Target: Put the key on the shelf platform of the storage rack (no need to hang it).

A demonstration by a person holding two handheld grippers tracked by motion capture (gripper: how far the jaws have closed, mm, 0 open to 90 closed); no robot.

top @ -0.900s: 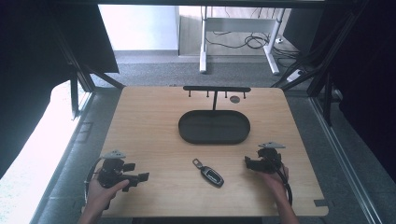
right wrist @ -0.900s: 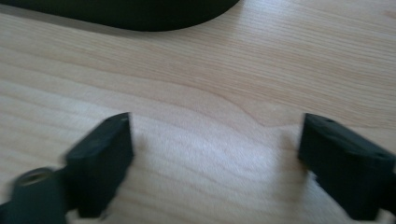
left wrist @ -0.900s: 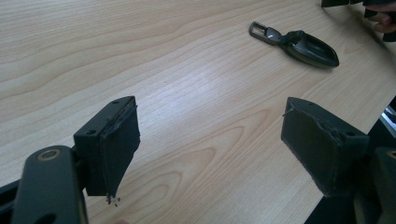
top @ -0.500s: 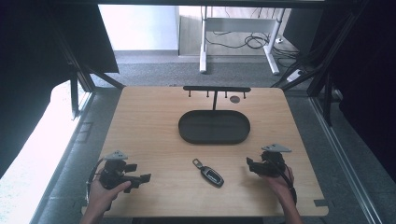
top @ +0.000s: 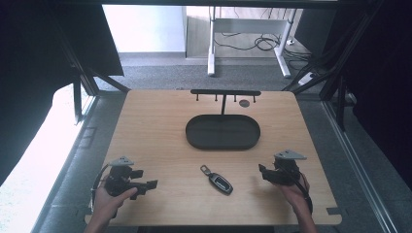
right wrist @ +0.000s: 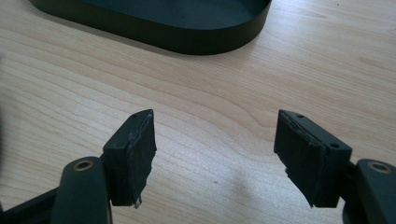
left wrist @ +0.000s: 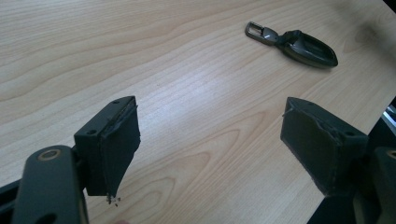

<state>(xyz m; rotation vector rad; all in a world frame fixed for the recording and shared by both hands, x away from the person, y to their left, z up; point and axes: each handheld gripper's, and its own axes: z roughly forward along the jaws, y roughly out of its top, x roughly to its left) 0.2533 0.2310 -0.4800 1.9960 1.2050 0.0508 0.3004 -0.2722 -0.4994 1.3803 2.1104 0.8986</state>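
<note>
Car key (top: pixel 217 178) lies flat on the counter (top: pixel 160 131), between the two claws and well apart from each, near the front edge. Left claw (top: pixel 148 184) is wide, nothing between the jaws; in the left gripper view the key (left wrist: pixel 294 43) sits farther off, past the jaws. Right claw (top: pixel 264 173) is also wide and empty, aimed toward the oval black tray (right wrist: pixel 187 32) rather than the key.

Risks, as I judge them: key is thin and low, so pads coming in too high would close over it or skid it across the wood. A slanted approach could nudge it off the front edge. Grabbing only the metal loop (left wrist: pixel 258 31) may let the fob swing or slip out. Both claws going for it at once could collide.
</note>
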